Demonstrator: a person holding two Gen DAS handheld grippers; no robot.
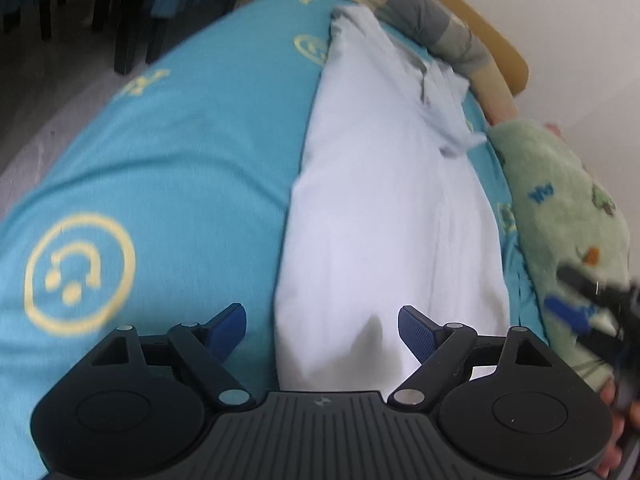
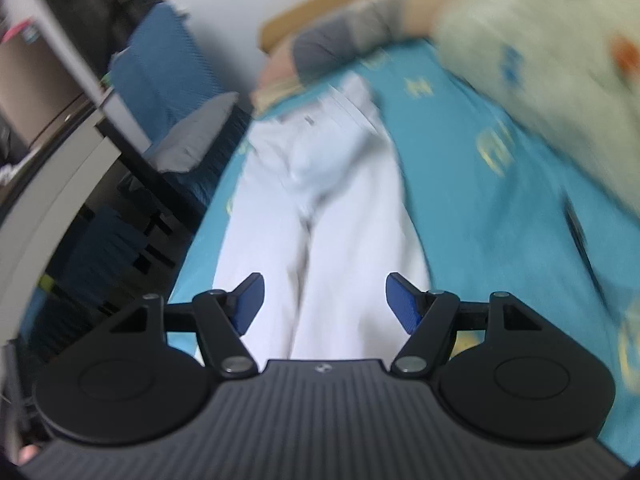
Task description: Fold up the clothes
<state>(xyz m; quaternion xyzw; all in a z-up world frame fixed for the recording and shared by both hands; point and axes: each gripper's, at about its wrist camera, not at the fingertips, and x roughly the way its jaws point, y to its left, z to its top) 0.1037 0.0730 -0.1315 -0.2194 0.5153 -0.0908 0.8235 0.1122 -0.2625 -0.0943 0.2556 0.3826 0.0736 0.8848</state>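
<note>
White trousers (image 1: 384,216) lie stretched along a teal sheet (image 1: 192,168) with yellow icons. In the right wrist view the trousers (image 2: 320,208) show both legs and the waist at the far end. My left gripper (image 1: 322,330) is open and empty above the near end of the white fabric. My right gripper (image 2: 324,304) is open and empty above the legs. The right gripper also shows blurred at the right edge of the left wrist view (image 1: 584,300).
A green printed garment (image 1: 568,216) lies right of the trousers, and shows in the right wrist view (image 2: 540,60). A grey and beige garment (image 1: 440,28) lies at the far edge by a wooden board (image 1: 504,48). Dark chairs (image 1: 132,12) stand left.
</note>
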